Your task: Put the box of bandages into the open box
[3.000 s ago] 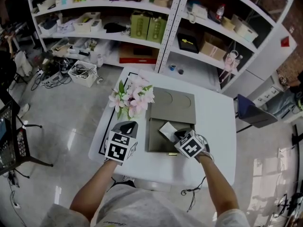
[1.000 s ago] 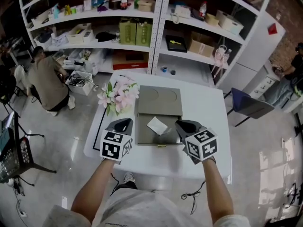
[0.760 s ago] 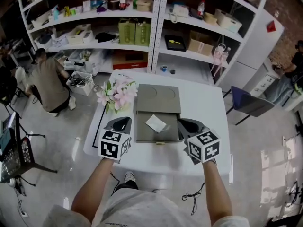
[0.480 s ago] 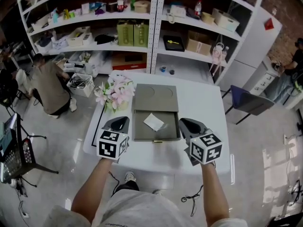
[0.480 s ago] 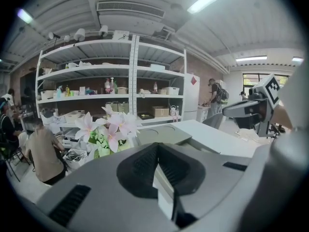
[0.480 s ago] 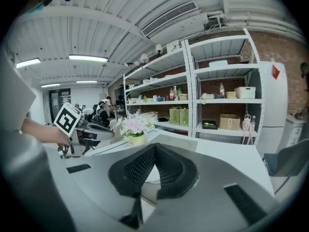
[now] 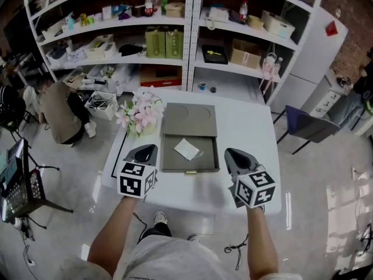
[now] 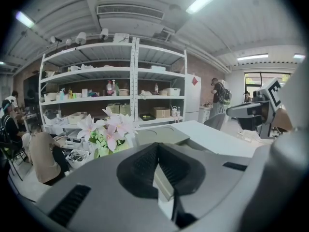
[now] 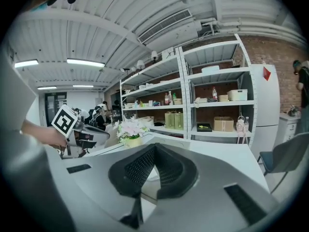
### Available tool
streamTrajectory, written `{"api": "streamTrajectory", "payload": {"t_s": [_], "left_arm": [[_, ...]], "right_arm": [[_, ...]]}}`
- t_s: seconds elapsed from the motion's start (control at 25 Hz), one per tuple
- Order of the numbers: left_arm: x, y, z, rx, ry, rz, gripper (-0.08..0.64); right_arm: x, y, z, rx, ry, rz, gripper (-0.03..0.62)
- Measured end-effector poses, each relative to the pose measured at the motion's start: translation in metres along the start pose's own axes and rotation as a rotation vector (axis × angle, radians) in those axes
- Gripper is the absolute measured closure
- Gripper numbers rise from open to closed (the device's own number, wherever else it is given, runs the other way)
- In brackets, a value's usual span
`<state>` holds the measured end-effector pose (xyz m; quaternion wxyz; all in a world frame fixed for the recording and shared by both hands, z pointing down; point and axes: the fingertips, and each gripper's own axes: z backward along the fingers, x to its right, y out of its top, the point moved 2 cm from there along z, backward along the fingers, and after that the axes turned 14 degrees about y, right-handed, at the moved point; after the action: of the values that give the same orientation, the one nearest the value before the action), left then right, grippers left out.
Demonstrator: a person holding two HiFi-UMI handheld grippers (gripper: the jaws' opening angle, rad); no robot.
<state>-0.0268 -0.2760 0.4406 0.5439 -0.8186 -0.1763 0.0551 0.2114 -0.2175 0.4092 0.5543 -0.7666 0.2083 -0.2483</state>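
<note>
I can read no print on the small white box of bandages [image 7: 186, 149]; it is too small in the head view. The only bold markings are the black-and-white square patterns on the cubes of the two grippers.

The flat grey-green open box [image 7: 204, 160] sits in the middle of the white table [image 7: 247, 127]. Its lid [image 7: 188, 119] is folded back flat behind the tray, and a small gold-coloured clasp [image 7: 190, 172] sits at the tray's near edge. The box of bandages lies inside the tray, turned at an angle to its walls, and it is the only thing I see in there.

My left gripper [image 7: 145, 151] hangs over the table just left of the tray. In its own view the ribbed dark pads meet at the tips with nothing held between them. My right gripper [image 7: 233, 154] hangs just right of the tray, its jaws likewise closed and empty. The box of bandages lies between the two grippers and a little ahead of their tips, touching neither.

A bunch of pale pink flowers [image 7: 139, 114] stands at the table's far left corner, beside the lid. White metal shelves [image 7: 192, 34] with cartons and bottles rise behind the table, and a person [image 7: 58, 112] crouches on the floor at the left.
</note>
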Motion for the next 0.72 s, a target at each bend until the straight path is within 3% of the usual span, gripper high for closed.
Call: {"api": "streamTrajectory", "payload": {"t_s": [0.72], "left_arm": [[0.014, 0.000, 0.004, 0.001, 0.022, 0.011, 0.555]], "right_arm": [[0.009, -0.004, 0.017, -0.006, 0.015, 0.005, 0.588]]}}
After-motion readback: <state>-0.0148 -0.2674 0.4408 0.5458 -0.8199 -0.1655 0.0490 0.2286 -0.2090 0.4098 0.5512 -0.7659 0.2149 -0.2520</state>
